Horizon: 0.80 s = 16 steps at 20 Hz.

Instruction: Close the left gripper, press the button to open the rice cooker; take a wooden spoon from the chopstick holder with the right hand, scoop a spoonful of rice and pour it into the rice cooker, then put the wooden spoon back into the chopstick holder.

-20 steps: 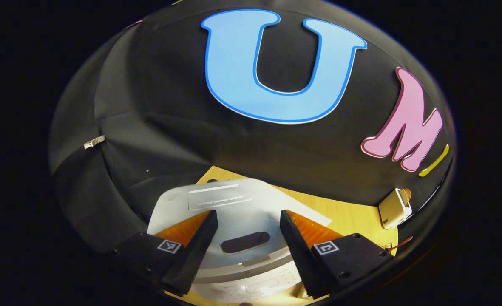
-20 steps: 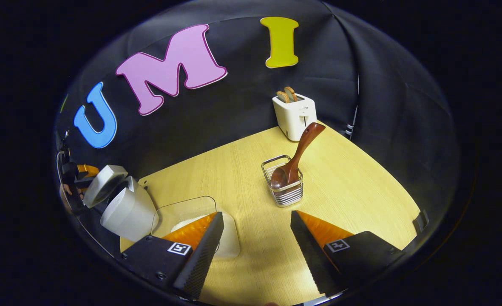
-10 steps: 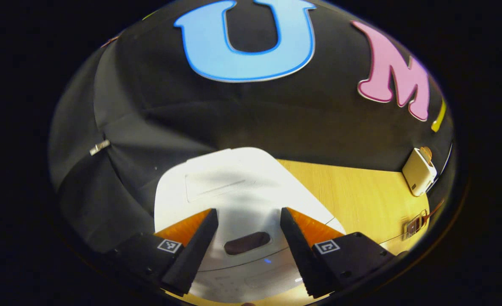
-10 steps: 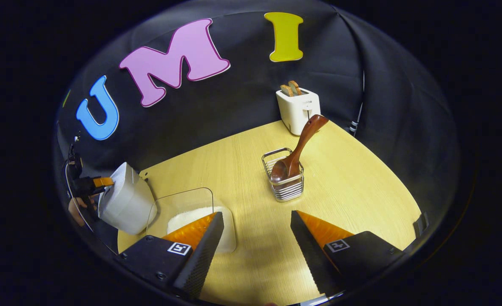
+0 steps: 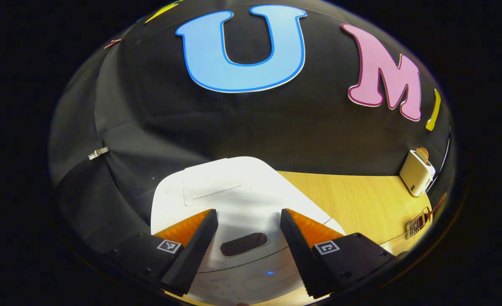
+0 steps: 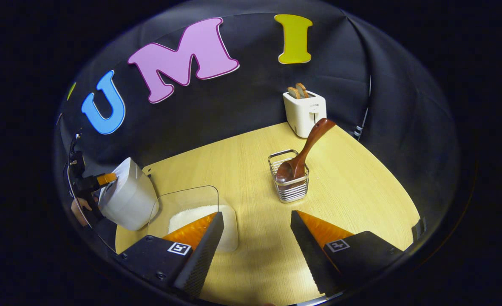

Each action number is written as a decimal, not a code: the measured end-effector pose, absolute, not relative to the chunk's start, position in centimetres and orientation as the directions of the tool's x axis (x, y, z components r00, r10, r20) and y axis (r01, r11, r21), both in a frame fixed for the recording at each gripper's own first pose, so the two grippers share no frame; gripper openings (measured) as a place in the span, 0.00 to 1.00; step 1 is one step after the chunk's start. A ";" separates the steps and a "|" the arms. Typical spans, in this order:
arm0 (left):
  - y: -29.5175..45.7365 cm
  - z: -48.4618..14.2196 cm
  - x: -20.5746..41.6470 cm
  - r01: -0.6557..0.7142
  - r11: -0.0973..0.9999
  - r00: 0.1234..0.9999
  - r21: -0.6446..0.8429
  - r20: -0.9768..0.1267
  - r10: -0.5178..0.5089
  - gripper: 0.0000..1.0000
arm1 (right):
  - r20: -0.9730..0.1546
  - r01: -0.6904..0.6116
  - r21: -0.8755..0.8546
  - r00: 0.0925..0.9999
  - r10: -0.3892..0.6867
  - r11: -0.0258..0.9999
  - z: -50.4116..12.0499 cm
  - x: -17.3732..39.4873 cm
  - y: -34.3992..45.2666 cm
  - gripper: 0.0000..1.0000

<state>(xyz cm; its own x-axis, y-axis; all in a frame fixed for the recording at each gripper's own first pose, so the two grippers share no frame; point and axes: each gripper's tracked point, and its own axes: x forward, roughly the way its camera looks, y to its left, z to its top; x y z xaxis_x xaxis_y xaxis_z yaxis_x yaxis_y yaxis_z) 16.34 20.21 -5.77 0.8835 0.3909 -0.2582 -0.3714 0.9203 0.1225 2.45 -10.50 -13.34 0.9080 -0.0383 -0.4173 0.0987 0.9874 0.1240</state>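
I can read no word or number from here. The cream-white two-slot toaster (image 6: 305, 111) carries a small dark brand mark on its front, too small to make out. The white rounded rice cooker (image 5: 233, 199) has faint printing on its front panel, illegible. Square black-and-white coded markers (image 5: 168, 245) sit on the left gripper (image 5: 248, 212) and on the right gripper (image 6: 256, 213).
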 end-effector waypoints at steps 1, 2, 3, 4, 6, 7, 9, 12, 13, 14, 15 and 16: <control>20.3 -5.2 16.2 -0.379 0.917 0.885 0.125 -0.240 0.398 0.98 | -0.411 0.091 0.120 0.911 -0.034 0.989 -13.0 2.5 -10.1 0.99; 20.0 -4.4 15.7 -0.383 0.916 0.891 0.121 -0.213 0.401 0.97 | -0.405 0.087 0.115 0.914 -0.034 0.990 -12.7 2.4 -9.7 0.99; 19.5 -3.4 15.3 -0.383 0.918 0.900 0.105 -0.181 0.396 0.96 | -0.398 0.082 0.113 0.917 -0.030 0.990 -12.4 2.3 -9.2 0.99; 18.8 -2.3 14.8 -0.376 0.924 0.910 0.073 -0.159 0.383 0.96 | -0.390 0.076 0.112 0.921 -0.027 0.991 -11.9 2.3 -8.6 0.99; 16.8 -0.3 13.5 -0.332 0.943 0.936 0.020 -0.117 0.333 0.96 | -0.371 0.065 0.103 0.928 -0.022 0.993 -11.2 2.3 -7.4 0.99; 16.0 0.9 12.5 -0.315 0.949 0.945 0.015 -0.087 0.316 0.97 | -0.360 0.061 0.094 0.933 -0.024 0.994 -10.7 2.2 -6.7 0.99; 14.3 3.0 10.4 -0.270 0.963 0.962 0.017 -0.030 0.270 0.98 | -0.324 0.052 0.074 0.946 -0.026 0.996 -9.2 2.2 -5.3 0.98; 11.8 5.3 6.4 -0.193 0.981 0.980 0.002 0.050 0.193 0.97 | -0.256 0.040 0.036 0.966 -0.029 0.999 -6.5 1.8 -3.0 0.98; 11.3 5.4 4.9 -0.179 0.984 0.982 -0.002 0.067 0.179 0.98 | -0.234 0.042 0.026 0.972 -0.034 0.999 -5.7 1.4 -2.4 0.98; 11.6 4.9 3.1 -0.162 0.987 0.984 0.001 0.078 0.161 0.97 | -0.204 0.049 0.021 0.978 -0.044 0.999 -4.7 0.8 -1.7 0.98; 11.1 4.1 1.5 -0.149 0.989 0.985 0.007 0.086 0.148 0.97 | -0.167 0.062 0.017 0.984 -0.058 0.998 -3.7 0.0 -1.1 0.98; 10.5 3.0 0.1 -0.130 0.991 0.988 0.011 0.082 0.129 0.96 | -0.133 0.070 0.008 0.989 -0.069 0.997 -2.7 -0.7 -0.6 0.98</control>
